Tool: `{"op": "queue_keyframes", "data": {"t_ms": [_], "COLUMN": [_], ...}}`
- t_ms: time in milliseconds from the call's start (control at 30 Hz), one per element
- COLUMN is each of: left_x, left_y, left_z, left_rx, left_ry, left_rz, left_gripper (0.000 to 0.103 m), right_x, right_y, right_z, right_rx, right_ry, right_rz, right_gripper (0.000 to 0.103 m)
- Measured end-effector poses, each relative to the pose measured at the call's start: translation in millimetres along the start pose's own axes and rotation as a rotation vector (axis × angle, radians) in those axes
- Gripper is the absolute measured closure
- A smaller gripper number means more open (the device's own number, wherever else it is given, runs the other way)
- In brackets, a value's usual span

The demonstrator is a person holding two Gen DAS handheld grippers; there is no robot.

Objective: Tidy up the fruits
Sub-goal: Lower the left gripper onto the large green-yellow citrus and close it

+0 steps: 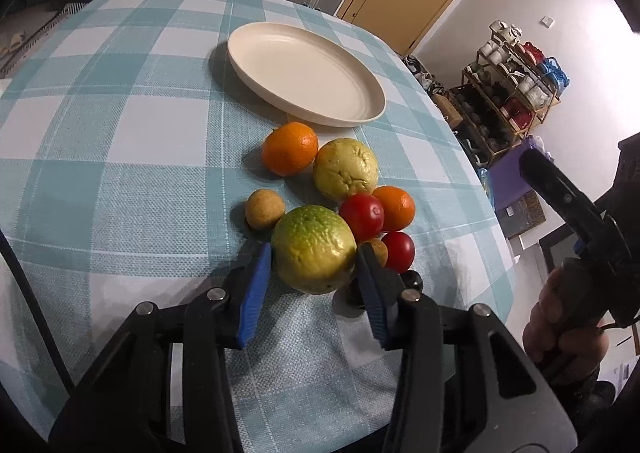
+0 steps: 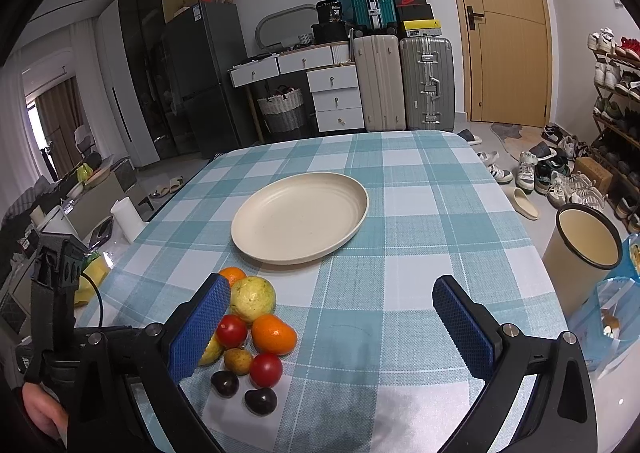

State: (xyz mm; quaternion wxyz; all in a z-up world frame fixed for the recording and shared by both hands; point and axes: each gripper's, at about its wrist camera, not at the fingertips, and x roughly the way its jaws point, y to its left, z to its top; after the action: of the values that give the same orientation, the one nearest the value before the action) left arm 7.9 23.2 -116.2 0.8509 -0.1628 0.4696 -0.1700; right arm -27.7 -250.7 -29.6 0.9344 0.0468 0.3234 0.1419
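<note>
A: Left wrist view. Your left gripper (image 1: 314, 259) has its blue pads on either side of the green-yellow guava (image 1: 313, 249), pressing its flanks; I read it as clamped on that fruit. The guava sits on the table (image 1: 120, 133) at the near end of the fruit cluster, near the table's right edge.

B: How will it handle?

A: My judgement: firm, fairly heavy for its size, bumpy skin that gives good purchase but bruises if you squeeze hard. You are across its widest part, which is the right place. Mind the neighbours: a red tomato (image 1: 362, 216) touches it behind, a small brown fruit (image 1: 265, 209) lies just to its left, and a dark fruit (image 1: 412, 280) is by the right pad. The cream plate (image 1: 360, 115) lies bare further toward the far edge.

B: Right wrist view?

A: Your right gripper (image 2: 332, 317) hovers with its pads wide apart, nothing between them. The cluster lies by its left pad: yellow guava (image 2: 253, 299), orange (image 2: 274, 334), two tomatoes, two dark fruits. Only a sliver of the clamped guava shows behind that pad. The plate stands apart, toward the table's middle.

B: Tomatoes?

A: Likely soft and slick; take them lightly.
</note>
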Motion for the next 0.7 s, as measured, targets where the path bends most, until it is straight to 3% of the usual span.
{"op": "queue_keyframes", "data": {"t_ms": [367,700], "left_x": [-12,-10], "left_y": [6,11], "left_z": [-5,-6], "left_rx": [-0.010,-0.029], "left_ry": [-0.001,0.002], "left_rz": [-0.019,-0.063], "left_gripper": [0.070,0.070], "right_x": [17,31], "right_y": [0,8], "right_z": [-2,-4], "right_rx": [0.024,0.020], "right_ry": [0.060,0.086], "right_rz": [0.032,0.040], "right_gripper": [0.000,0.000]}}
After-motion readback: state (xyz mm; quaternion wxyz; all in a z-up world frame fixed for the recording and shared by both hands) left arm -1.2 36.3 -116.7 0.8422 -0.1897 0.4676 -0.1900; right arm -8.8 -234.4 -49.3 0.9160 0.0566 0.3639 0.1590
